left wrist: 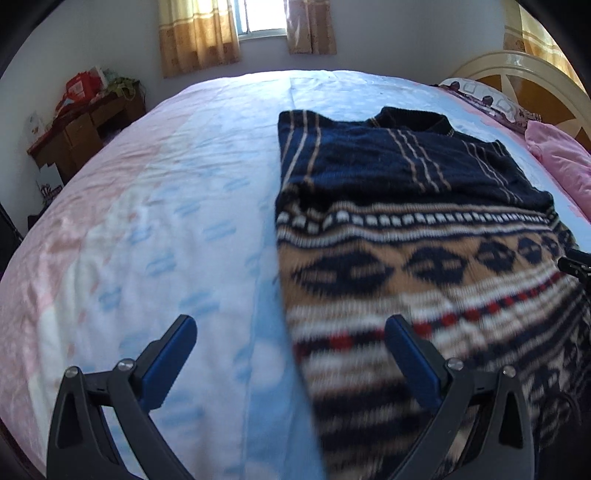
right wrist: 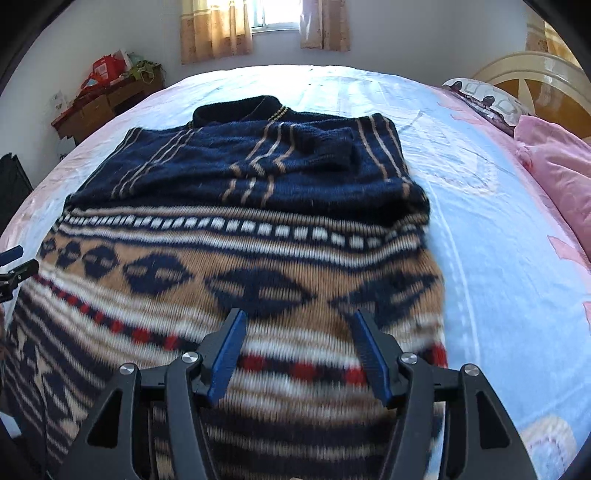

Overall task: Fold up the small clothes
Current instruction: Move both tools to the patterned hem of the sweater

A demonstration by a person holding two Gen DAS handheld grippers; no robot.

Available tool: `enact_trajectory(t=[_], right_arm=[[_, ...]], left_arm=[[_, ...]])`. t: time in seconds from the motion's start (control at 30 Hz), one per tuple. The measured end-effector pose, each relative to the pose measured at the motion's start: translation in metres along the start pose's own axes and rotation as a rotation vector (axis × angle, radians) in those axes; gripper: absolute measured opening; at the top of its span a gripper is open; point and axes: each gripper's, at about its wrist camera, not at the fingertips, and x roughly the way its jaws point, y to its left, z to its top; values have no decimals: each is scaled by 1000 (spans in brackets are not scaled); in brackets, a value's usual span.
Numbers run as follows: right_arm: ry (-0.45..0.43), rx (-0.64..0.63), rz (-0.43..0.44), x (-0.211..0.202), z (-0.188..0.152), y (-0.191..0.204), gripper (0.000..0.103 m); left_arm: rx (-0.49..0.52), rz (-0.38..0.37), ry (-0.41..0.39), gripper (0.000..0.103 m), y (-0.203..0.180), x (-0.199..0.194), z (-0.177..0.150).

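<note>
Knitwear is lying flat on the bed [left wrist: 192, 192]: a patterned sweater [right wrist: 240, 258] with both sleeves already laid across its navy chest, collar pointing toward the window [right wrist: 275, 14] and hem nearest the cameras. Judging from that, the fold in hand is bringing the hem up toward the collar, and doing it well is calling for a grip at each bottom corner, both sides lifting evenly so the thick knit is not dragging the crossed sleeves askew. Left gripper [left wrist: 291, 350] is hovering at the sweater's left edge, spread wide and released, one finger above the sheet and the other above the knit, clasping nothing. Right gripper [right wrist: 299, 350] is hanging over the lower body of the sweater, also parted and empty, somewhat narrower; whether its fingertips are touching the wool I cannot tell.
</note>
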Motion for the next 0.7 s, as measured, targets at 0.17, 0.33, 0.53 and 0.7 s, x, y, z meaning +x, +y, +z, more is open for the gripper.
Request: enact_trajectory(t=[0.17,0.33,0.53,0.7], right_arm=[[1,-31,-10,-16,-24,4,61],[-4,-49,-27,-33,-51,9,61],[-5,-41,-28,-54,-81,13,61],[-6,-38,-39,-76,-110,11,61]], left_arm=[[4,-5,30,103,3,-20,-28],[4,-24,27,103,-6,-45,-58],[19,-69,47,98,-25,-65,-89],[23,-98,56,93,-31,-78,-105]])
